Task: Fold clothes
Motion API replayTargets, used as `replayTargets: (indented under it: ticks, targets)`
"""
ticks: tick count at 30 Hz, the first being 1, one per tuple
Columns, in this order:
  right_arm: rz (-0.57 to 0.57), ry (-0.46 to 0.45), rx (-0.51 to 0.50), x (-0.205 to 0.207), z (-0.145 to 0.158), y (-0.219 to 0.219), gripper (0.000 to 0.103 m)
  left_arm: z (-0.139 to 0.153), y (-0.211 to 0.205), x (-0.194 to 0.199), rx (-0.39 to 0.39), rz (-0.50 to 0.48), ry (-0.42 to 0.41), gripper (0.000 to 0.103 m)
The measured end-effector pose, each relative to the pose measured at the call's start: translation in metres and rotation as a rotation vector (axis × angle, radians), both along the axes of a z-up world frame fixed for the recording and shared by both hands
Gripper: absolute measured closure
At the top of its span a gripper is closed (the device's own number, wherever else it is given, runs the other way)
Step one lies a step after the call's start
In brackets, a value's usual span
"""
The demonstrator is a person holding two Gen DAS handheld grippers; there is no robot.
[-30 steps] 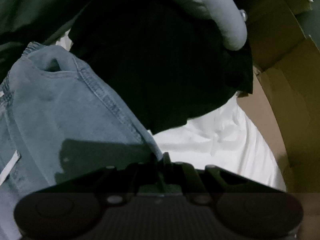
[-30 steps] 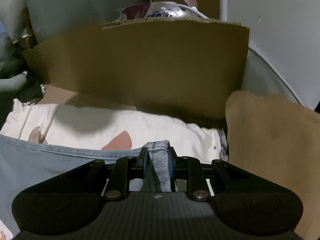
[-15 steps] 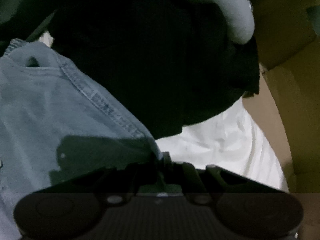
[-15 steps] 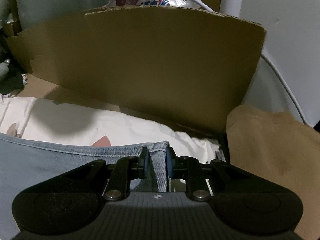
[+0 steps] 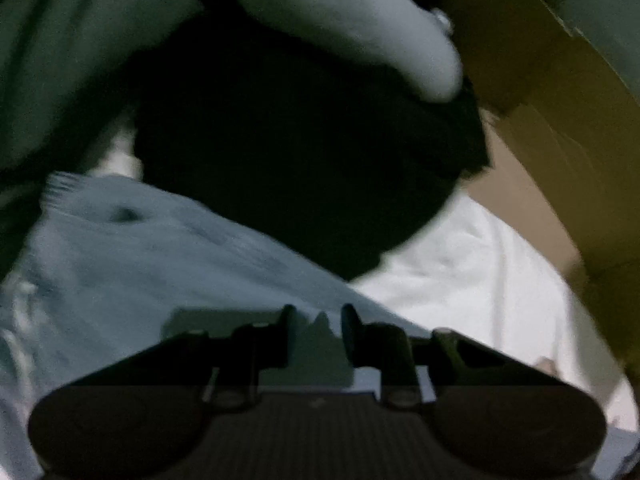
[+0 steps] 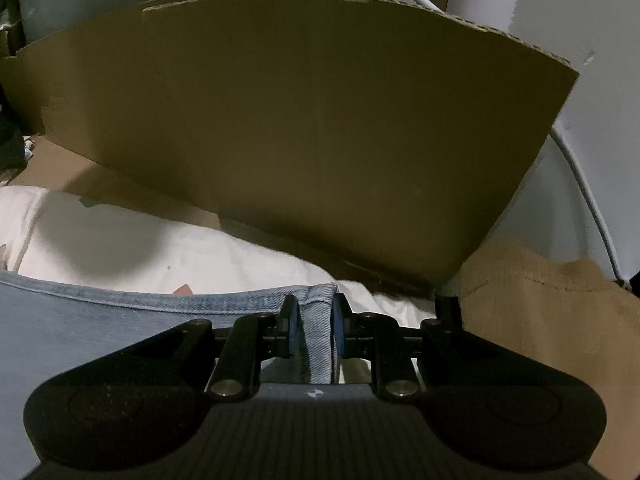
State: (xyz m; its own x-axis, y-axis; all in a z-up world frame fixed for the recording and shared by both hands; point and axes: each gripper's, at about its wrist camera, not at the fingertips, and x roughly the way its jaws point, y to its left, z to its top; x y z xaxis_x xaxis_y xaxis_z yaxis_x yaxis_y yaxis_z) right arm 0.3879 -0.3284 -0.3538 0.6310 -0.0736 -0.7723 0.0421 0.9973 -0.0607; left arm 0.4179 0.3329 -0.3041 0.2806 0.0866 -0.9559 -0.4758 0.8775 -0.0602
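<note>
Spread apart now, the jaws of the left gripper have just been opening, and no cloth sits pinched between them; the pale blue denim garment lies loose beneath, filling the lower left of that blurred view, which suggests this corner is being set down in place. Pinching hard, the jaws of the right gripper clamp a bunched fold of the same denim's stitched hem at the bottom centre of its frame, probably to keep the edge taut and straight while the other side is released. Under the denim, a white printed cloth covers the surface and serves as the folding ground. Farther back in the left view, a black garment lies heaped across the centre with a pale grey padded sleeve draped over it at the top. Beyond the hem in the right view stands a brown corrugated cardboard wall, fencing off the working area.
</note>
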Motion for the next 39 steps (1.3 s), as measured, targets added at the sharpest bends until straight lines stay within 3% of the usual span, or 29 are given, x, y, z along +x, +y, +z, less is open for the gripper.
replayTargets:
  ticks: [5,9,13,18,27,30,35,39]
  targets:
    - [0.012,-0.002,-0.016,0.006,-0.003,0.001,0.085,0.002,0.047,-0.018,0.108,0.069,0.014,0.078]
    - [0.026,0.037,0.005,0.013,-0.007,0.003,0.081,-0.009,0.068,-0.029,0.137,0.089,-0.015,0.079]
    - [0.044,-0.040,-0.038,-0.001,0.009,0.010,0.055,-0.022,0.067,-0.028,0.177,0.019,-0.029,0.079]
    - [0.062,-0.064,0.020,-0.028,0.021,0.022,0.055,-0.032,0.069,-0.023,0.177,0.019,-0.063,0.079]
    - [0.025,-0.004,0.158,-0.092,0.014,0.036,0.055,-0.056,0.068,0.000,0.183,-0.011,-0.048,0.080]
    - [-0.009,0.026,0.185,-0.111,0.008,0.036,0.055,-0.067,0.067,0.011,0.193,-0.011,-0.045,0.083]
    - [-0.089,0.089,0.221,-0.146,-0.002,0.030,0.055,-0.074,0.063,0.025,0.211,-0.024,-0.040,0.097]
    - [-0.164,0.129,0.256,-0.168,-0.013,0.022,0.055,-0.076,0.061,0.030,0.228,-0.017,-0.039,0.100]
